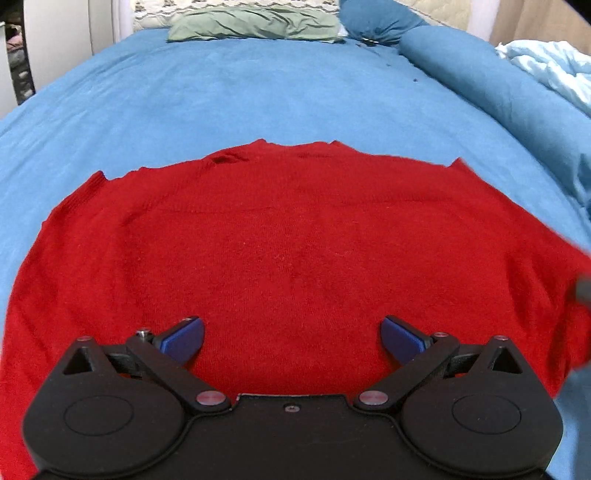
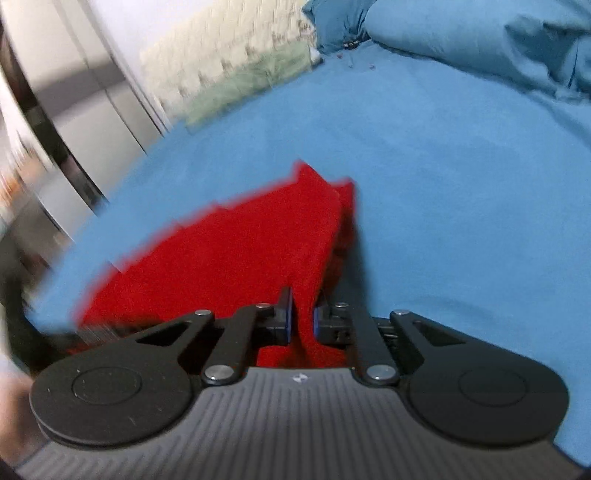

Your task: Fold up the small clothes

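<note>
A red knitted sweater [image 1: 280,251] lies spread flat on the blue bedsheet [image 1: 258,96]. My left gripper [image 1: 291,338] is open and hovers over the sweater's near part, its blue pads wide apart and holding nothing. My right gripper [image 2: 303,317] is shut on the red sweater [image 2: 236,251], pinching a lifted fold at its right side between the blue pads. The right gripper shows as a dark blur at the right edge of the left wrist view [image 1: 583,290]. The right wrist view is motion-blurred.
A green pillow [image 1: 255,24] lies at the head of the bed. A rolled blue blanket [image 1: 491,85] and a pale blue duvet [image 1: 554,70] lie along the right side. White furniture [image 2: 74,110] stands off the bed's left edge.
</note>
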`<state>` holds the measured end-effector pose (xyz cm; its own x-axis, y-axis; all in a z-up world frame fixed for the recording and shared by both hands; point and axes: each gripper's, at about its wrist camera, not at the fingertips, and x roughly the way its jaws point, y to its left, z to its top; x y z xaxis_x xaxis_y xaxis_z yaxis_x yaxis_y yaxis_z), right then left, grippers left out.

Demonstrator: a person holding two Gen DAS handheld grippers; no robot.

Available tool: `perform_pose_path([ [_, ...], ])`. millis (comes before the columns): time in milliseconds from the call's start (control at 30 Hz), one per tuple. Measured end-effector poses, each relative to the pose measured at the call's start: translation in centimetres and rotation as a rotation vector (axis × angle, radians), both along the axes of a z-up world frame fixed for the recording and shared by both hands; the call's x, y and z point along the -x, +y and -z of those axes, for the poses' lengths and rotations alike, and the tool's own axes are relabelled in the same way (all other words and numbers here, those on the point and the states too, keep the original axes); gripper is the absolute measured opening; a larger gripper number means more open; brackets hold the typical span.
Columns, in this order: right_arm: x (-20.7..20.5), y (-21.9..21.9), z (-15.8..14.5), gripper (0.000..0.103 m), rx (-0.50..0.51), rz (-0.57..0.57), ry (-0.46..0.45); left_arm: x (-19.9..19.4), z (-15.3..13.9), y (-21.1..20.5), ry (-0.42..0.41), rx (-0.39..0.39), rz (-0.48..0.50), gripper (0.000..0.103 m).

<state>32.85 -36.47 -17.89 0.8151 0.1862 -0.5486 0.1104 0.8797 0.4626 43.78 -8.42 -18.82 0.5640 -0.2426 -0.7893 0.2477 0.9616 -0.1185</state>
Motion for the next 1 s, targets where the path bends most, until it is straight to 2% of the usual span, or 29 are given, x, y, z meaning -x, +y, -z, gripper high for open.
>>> perform_pose_path([
  [67, -0.7, 0.8, -2.5, 0.024, -0.083, -0.037, -0.073, 0.5, -1.1, 1.9, -0.023, 0.019, -0.021, 0.103],
  [133, -2.0, 3.0, -5.0, 0.022, -0.115, -0.111, -0.152, 1.5, -2.4, 4.5, -0.068, -0.006, -0.079, 0.103],
  [267, -6.0, 11.2, -7.6, 0.022, -0.152, -0.378, -0.210, 4.3, -4.2, 10.4, -0.127, -0.071, -0.176, 0.103],
  [333, -8.2, 16.8, -7.0, 0.022, -0.153, -0.553, -0.178, 5.9, -4.1, 12.8, -0.117, -0.120, -0.207, 0.103],
  [400, -9.9, 22.0, -5.2, 0.022, -0.136, -0.711, -0.106, 7.4, -3.4, 14.5, -0.094, -0.151, -0.229, 0.103],
  [467, -11.2, 26.2, -2.4, 0.022, -0.136, -0.839, -0.001, 8.6, -2.4, 15.8, -0.059, -0.149, -0.241, 0.103],
  [533, -11.7, 29.4, 0.5, 0.022, -0.088, -0.918, 0.090, 9.5, -1.4, 16.4, -0.033, -0.132, -0.242, 0.103],
  [600, -11.7, 30.7, 2.1, 0.022, -0.035, -0.930, 0.118, 10.0, -0.9, 16.4, -0.022, -0.128, -0.235, 0.103],
  [700, -11.5, 30.3, 1.6, 0.041, -0.061, -0.935, 0.105, 10.5, -1.0, 16.0, -0.022, -0.085, -0.212, 0.103],
  [733, -11.4, 29.6, 0.9, 0.064, -0.079, -0.933, 0.083, 10.3, -1.1, 16.2, -0.024, -0.061, -0.206, 0.103],
  [767, -11.1, 28.8, -0.1, 0.082, -0.085, -0.911, 0.043, 10.6, -1.4, 15.9, -0.026, -0.038, -0.202, 0.103],
  [833, -9.6, 26.3, -2.1, 0.086, -0.072, -0.835, -0.060, 10.9, -2.2, 15.3, -0.045, -0.004, -0.197, 0.103],
  [900, -7.8, 23.5, -3.6, 0.088, -0.033, -0.730, -0.121, 11.3, -2.9, 15.2, -0.072, 0.036, -0.183, 0.103],
  [1000, -4.4, 20.6, -3.6, 0.090, 0.121, -0.569, -0.157, 11.0, -3.1, 15.1, -0.068, 0.100, -0.184, 0.097],
])
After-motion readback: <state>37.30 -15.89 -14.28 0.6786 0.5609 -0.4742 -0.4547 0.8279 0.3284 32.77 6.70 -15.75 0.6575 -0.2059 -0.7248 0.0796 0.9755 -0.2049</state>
